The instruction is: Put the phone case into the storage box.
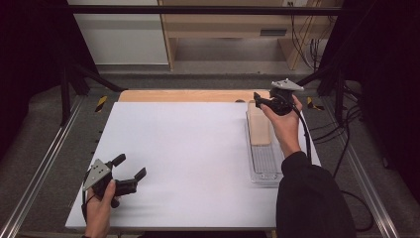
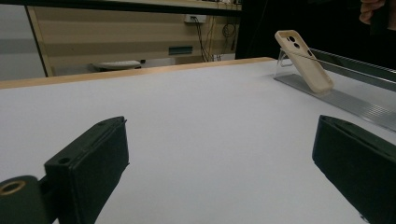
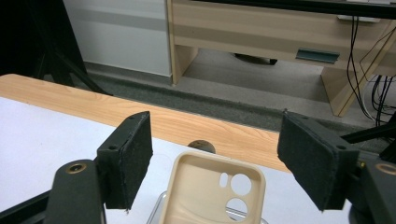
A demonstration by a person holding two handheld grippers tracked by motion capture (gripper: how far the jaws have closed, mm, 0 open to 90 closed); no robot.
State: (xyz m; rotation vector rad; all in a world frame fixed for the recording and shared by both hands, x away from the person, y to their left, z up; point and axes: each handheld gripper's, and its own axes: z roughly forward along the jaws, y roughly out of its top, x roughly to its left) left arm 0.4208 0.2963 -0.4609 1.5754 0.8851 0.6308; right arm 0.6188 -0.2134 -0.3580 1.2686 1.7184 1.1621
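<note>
A beige phone case leans on a clear ribbed stand at the right side of the white sheet. My right gripper hovers open just above the case's far top end. In the right gripper view the case, with its camera cut-outs, lies below and between the two spread jaws of that gripper, untouched. My left gripper is open over the near left of the sheet with nothing in it. From the left gripper view the case stands tilted far off at the upper right.
The white sheet covers most of a wooden table. Metal rails run along both sides. Behind the table stand a wooden desk and hanging cables. A small round hole sits in the wood beyond the case.
</note>
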